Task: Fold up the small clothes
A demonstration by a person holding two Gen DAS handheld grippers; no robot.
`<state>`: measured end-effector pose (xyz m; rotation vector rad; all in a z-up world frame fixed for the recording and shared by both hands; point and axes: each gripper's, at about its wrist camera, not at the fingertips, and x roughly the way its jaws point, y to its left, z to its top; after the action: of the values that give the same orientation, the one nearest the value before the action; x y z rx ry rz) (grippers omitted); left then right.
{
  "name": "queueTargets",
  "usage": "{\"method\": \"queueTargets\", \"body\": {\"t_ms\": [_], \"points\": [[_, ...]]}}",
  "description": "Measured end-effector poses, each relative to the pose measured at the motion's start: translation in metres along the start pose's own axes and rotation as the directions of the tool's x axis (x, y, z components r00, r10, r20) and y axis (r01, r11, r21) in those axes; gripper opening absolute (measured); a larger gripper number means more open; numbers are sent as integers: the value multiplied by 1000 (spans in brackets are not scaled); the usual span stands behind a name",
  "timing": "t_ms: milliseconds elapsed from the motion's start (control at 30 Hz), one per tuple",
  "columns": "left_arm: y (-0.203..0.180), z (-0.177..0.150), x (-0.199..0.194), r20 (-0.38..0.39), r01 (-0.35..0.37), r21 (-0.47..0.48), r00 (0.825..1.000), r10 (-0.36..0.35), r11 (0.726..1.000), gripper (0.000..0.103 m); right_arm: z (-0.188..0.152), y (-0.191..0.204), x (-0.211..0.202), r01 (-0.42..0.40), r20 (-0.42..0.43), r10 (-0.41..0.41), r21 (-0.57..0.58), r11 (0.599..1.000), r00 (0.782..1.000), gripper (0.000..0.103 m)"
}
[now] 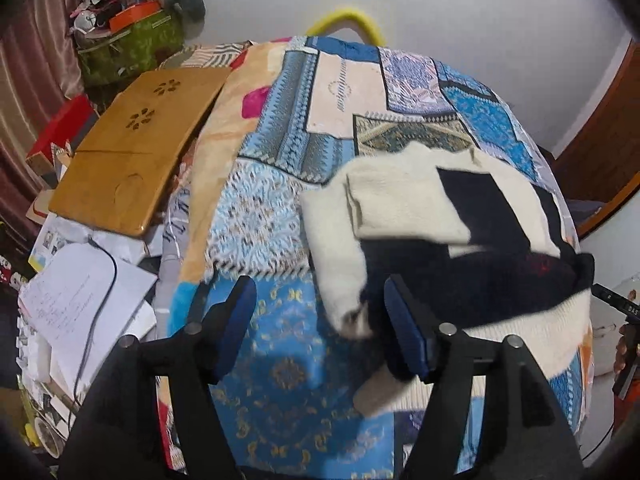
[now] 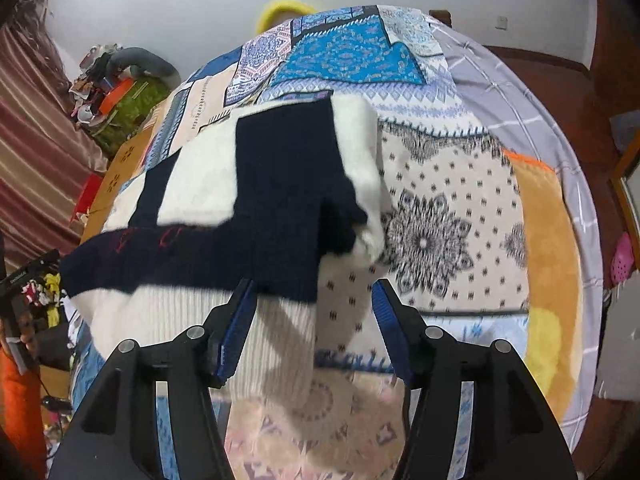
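A small white and navy knit sweater (image 1: 420,208) lies partly folded on a patchwork bedspread (image 1: 288,380). My left gripper (image 1: 320,316) hovers open at the garment's left edge. Mostly bedspread shows between its blue pads, plus a blurred white sleeve end (image 1: 352,320) close to the right pad. In the right wrist view the same sweater (image 2: 256,184) fills the left and middle. My right gripper (image 2: 314,308) stands open over its lower right corner. The white ribbed hem (image 2: 276,340) lies under the left pad, and neither pad presses on it.
A wooden lap tray (image 1: 136,148), loose papers (image 1: 88,292) with a cable, and a green bag (image 1: 132,48) of clutter crowd the bed's left side. An orange blanket (image 2: 552,240) and grey sheet (image 2: 500,92) lie to the right. A white wall stands behind.
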<state>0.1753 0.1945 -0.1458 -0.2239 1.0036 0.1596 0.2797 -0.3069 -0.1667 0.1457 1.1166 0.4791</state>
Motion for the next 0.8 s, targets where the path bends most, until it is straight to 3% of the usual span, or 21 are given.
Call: {"method": "queueTargets", "body": {"t_ms": [200, 500, 567, 800], "points": [[-14, -33, 4, -43, 24, 42, 999, -22, 999, 66, -28, 6, 7, -72, -57, 73, 23, 997, 996, 56], [-21, -60, -3, -58, 68, 23, 996, -67, 997, 67, -38, 13, 17, -62, -67, 62, 5, 998, 996, 56], [-22, -64, -3, -67, 88, 15, 994, -87, 996, 71, -38, 11, 18, -64, -64, 64, 13, 998, 996, 56], [-41, -80, 28, -153, 106, 43, 983, -99, 993, 72, -40, 7, 21, -68, -48, 69, 35, 997, 996, 56]]}}
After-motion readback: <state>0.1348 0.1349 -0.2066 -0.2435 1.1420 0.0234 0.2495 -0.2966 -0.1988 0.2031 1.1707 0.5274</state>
